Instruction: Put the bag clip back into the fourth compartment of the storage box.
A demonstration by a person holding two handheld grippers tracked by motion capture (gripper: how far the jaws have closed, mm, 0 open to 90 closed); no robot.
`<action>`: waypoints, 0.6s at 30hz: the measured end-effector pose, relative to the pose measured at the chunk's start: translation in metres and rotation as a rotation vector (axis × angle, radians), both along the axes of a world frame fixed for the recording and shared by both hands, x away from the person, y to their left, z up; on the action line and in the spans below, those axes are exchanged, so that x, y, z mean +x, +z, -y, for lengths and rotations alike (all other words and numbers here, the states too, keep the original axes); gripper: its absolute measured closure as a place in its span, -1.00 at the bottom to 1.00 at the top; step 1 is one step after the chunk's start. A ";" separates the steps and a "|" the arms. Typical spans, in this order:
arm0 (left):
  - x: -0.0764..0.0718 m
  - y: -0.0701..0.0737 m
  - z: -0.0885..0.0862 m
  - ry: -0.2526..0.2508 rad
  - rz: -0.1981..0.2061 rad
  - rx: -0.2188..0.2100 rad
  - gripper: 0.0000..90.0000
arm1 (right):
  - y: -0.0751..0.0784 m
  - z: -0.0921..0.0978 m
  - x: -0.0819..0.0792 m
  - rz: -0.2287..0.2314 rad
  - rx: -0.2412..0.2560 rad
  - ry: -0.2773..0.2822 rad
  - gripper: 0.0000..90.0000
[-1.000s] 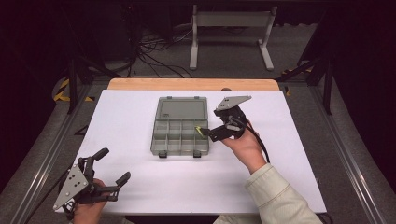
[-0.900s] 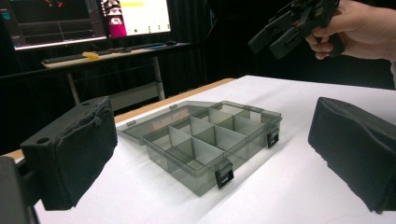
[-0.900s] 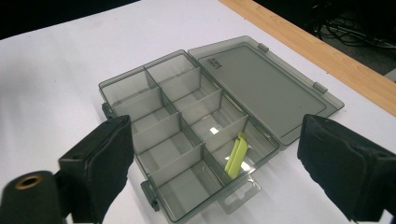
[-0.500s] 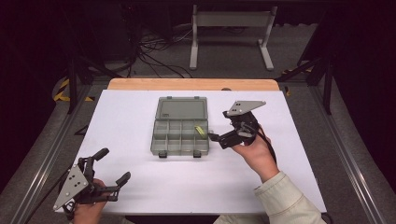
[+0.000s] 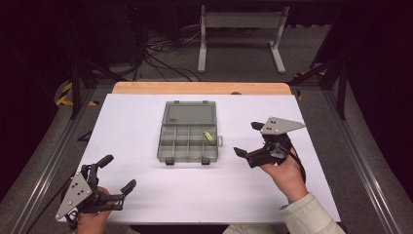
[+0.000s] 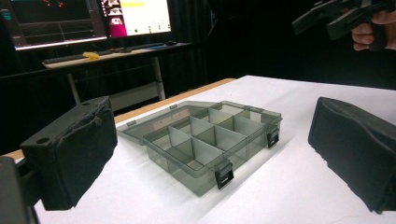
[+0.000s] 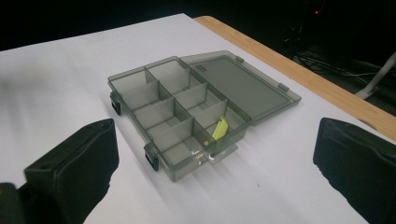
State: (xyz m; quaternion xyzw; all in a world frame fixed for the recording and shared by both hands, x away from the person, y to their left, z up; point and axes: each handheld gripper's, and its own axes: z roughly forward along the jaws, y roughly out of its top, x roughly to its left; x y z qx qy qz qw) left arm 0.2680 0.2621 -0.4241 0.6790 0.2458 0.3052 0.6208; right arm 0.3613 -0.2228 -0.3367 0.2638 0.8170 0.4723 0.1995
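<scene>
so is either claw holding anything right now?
Nothing held. Left claw and right claw both open and empty, apart from the grey translucent plastic compartment box.

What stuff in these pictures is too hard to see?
- Yellow-green piece in the organizer box: right gripper view, a divider hides its lower end; too small to identify.
- Same piece in the high view: just a tiny streak.
- Monitor: left gripper view, cut by the top edge, writing blurred.

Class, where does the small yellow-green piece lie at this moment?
In the high view, the yellow-green piece lies inside the open compartment box, in a right-hand compartment of the row next to the lid.
</scene>
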 end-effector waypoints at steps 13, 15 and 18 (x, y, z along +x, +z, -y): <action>-0.001 0.000 0.000 0.001 0.006 -0.007 -0.96 | -0.056 0.045 -0.042 0.052 0.091 -0.028 -0.99; -0.002 0.001 0.000 0.003 0.006 -0.007 -0.96 | -0.073 0.054 -0.050 0.054 0.119 -0.047 -0.99; -0.002 0.001 0.000 0.002 0.012 -0.007 -0.96 | -0.093 0.066 -0.059 0.049 0.165 -0.088 -0.99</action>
